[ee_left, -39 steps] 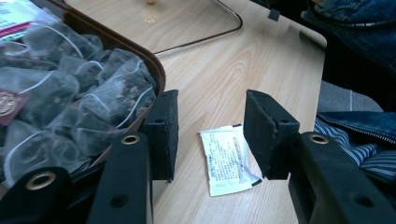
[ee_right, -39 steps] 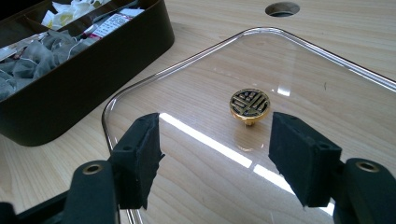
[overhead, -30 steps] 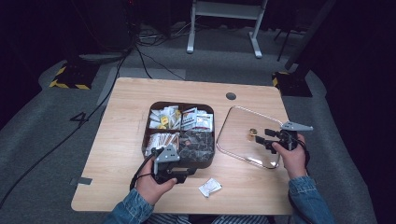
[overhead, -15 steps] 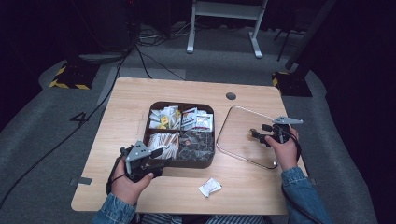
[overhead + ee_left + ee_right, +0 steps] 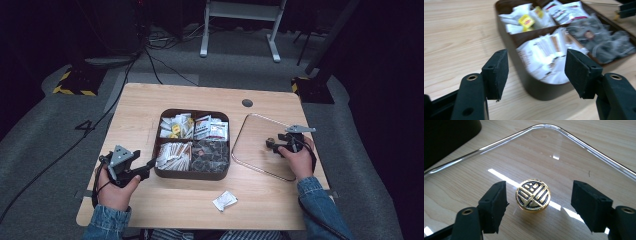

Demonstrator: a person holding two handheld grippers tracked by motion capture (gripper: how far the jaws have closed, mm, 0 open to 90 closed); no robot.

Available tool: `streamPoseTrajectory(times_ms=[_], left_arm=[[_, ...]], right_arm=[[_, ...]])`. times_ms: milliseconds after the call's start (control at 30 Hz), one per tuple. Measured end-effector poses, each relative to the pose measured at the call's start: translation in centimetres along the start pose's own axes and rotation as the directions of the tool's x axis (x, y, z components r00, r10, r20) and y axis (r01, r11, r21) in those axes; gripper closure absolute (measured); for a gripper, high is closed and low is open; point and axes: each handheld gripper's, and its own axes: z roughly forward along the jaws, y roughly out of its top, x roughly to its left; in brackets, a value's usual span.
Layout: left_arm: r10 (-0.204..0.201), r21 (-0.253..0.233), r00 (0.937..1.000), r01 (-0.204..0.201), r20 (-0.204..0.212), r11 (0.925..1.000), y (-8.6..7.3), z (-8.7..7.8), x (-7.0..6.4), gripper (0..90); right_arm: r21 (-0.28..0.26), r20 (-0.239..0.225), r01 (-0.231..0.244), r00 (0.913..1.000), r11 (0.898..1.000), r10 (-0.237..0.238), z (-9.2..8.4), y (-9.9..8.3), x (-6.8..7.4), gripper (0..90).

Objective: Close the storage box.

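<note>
My right tongs (image 5: 537,202) have just been opening and stand spread around the round gold-and-black knob (image 5: 533,197) of the clear glass lid (image 5: 255,145), which lies flat on the wooden bench (image 5: 140,107). My left tongs (image 5: 536,72) have been opening too, gaping empty beside the brown four-compartment tea box (image 5: 192,174).

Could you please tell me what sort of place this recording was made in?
Probably a lab or studio recording bay: a wooden table on grey carpet, cables trailing across the floor, hazard-striped base, and dark surroundings.
</note>
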Motion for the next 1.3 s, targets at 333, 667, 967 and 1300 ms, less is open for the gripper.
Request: streamPoseTrajectory(times_ms=[333,667,967,1300], left_arm=[[-0.033,0.053,0.997,0.037,-0.07,0.9979,-1.4,1.1,2.6,34.7],[-0.062,0.084,0.9925,0.071,-0.105,0.9939,-2.6,1.8,4.3,34.6],[-0.071,0.098,0.9906,0.082,-0.117,0.9917,-3.0,2.4,5.0,34.3],[-0.037,0.15,0.9911,0.056,-0.128,0.9871,-3.3,3.2,5.1,31.5]], right_arm=[[0.026,-0.002,0.036,0.9993,0.999,-0.036,1.0,-0.5,0.2,52.9],[0.015,-0.014,0.032,0.9994,0.999,-0.031,0.6,-0.4,0.4,58.7],[-0.03,-0.023,0.04,0.9989,0.999,-0.041,-1.1,0.5,0.6,58.7],[-0.068,-0.058,0.041,0.9973,0.997,-0.045,-3.9,2.2,1.5,58.6]])
